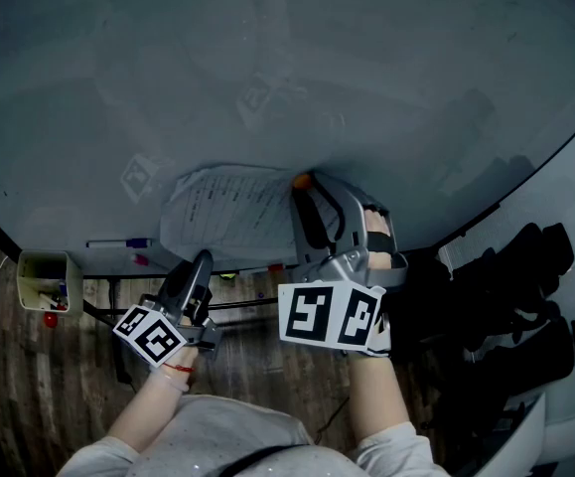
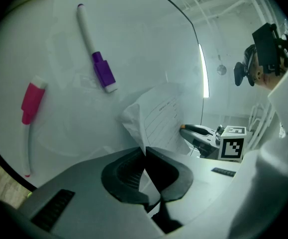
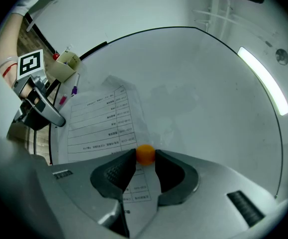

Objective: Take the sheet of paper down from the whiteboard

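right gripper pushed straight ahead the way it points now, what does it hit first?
The orange magnet: the right gripper has its jaws closed on it. Directly behind sit the paper and the whiteboard, as far as depth can be judged.

The sheet of paper [image 1: 229, 212] is white, printed with ruled rows of text. It lies low on the whiteboard [image 1: 267, 68], a large pale board edged by a dark frame. The sheet is not flat: it is wrinkled, and one lower corner is pulled off the surface and bunched. That corner is pinched between the closed jaws of the left gripper [image 2: 145, 152]. Near the sheet's upper right corner in the head view sits a small round orange magnet [image 3: 145, 153] — the jaws of the right gripper [image 3: 145, 157] press on it from both sides.
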